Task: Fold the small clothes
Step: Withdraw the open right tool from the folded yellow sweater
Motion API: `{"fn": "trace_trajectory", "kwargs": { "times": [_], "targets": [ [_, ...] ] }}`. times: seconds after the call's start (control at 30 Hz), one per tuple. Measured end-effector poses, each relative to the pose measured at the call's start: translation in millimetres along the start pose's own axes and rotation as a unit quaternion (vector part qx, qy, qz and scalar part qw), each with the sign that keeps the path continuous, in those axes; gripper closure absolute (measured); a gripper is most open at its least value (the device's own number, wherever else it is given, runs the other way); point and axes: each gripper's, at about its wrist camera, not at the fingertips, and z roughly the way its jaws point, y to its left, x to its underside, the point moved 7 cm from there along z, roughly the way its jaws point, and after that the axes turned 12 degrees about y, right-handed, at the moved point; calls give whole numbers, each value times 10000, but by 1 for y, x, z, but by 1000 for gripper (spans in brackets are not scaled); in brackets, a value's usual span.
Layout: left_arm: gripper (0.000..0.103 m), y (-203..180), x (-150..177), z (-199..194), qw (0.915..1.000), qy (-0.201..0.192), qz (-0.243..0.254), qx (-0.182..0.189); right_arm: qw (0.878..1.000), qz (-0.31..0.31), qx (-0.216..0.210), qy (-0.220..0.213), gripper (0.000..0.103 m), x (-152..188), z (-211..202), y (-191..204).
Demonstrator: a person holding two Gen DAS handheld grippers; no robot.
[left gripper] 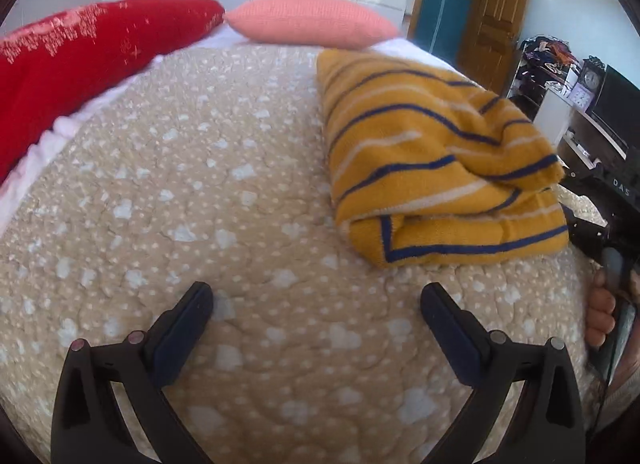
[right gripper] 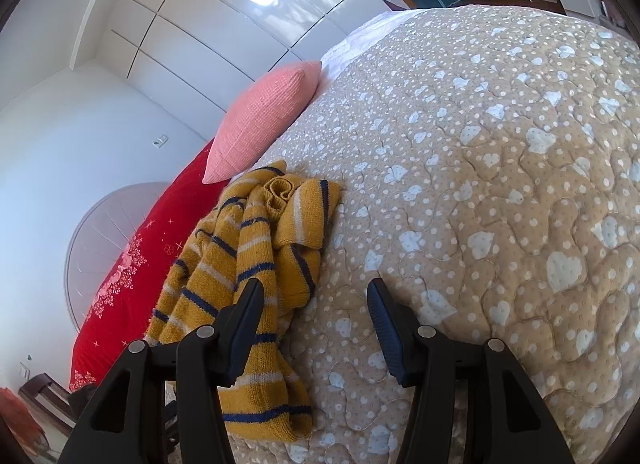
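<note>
We see the striped sweater (right gripper: 248, 264) bunched on the bed (right gripper: 480, 183) below the pink pillow (right gripper: 264, 119), just left of our released right gripper (right gripper: 314, 300); the left gripper (left gripper: 316, 304), also released, sits farther off.

1. Mustard-yellow knit sweater (left gripper: 432, 159), navy and white stripes.
2. State: loosely bundled, partly folded, edges rumpled; ribbed cuff (right gripper: 280, 189) curled on top.
3. Location: on the beige quilted bed cover (left gripper: 224, 199), near the pink pillow (left gripper: 312, 19).
</note>
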Motion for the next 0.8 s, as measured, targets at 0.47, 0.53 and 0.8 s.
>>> {"fn": "trace_trajectory", "kwargs": {
  "times": [0.47,0.53,0.8],
  "targets": [
    [0,6,11,-3,9985,-371,-91,390,9970,-128,761,87,46,9,6,6],
    [0,7,11,-3,9984,-386,-87,410,9961,-143,862,70,46,9,8,7],
    [0,6,14,-5,9979,-423,-23,482,9967,-3,810,17,46,7,10,6]
  ]
}}
